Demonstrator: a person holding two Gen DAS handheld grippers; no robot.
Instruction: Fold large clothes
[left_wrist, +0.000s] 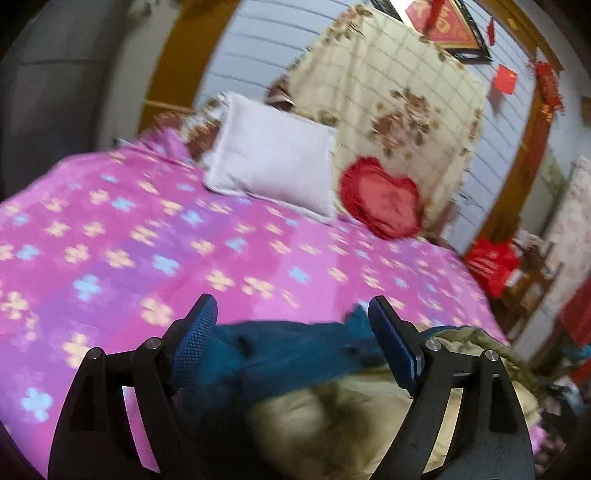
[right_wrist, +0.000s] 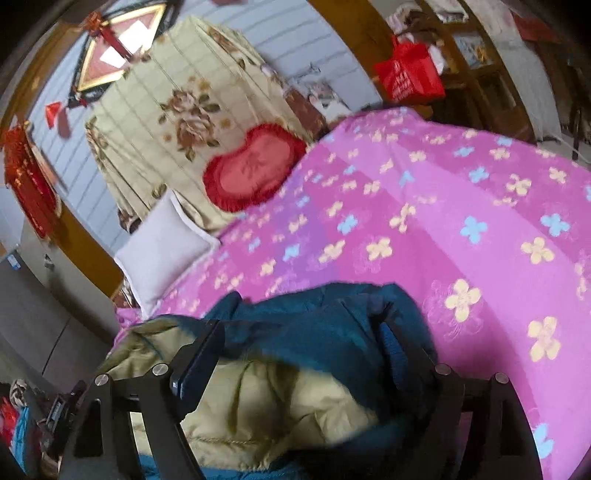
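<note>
1. Left gripper (left_wrist: 291, 308): we find its jaws standing wide apart at the bottom of the left wrist view. The blue pads (left_wrist: 195, 338) press on nothing; teal cloth lies between and beneath them, loose.
2. Right gripper (right_wrist: 299, 330): we record the same condition at the bottom of the right wrist view. Jaws are spread, with the garment bunched in the gap and below it; no pad clamps it, as far as the blur allows.
3. We locate the jacket (left_wrist: 280, 354), teal outside with an olive-tan quilted lining (right_wrist: 273, 402), at the lower centre of both frames. It lies crumpled on the bed, lining turned up toward the cameras.
4. We note the pink bedspread (left_wrist: 147, 236), printed with yellow and blue flowers, covering the middle of each frame; the jacket rests on its near edge.
5. A white pillow (left_wrist: 273, 158) sits at upper centre of the left wrist view, and a red heart-shaped cushion (left_wrist: 380, 203) lies just beside it to the right.
6. Behind both we see a cream floral quilt (left_wrist: 391, 85) propped upright against the grey slatted wall.
7. Both views are motion-blurred; finer detail we cannot confirm.
</note>
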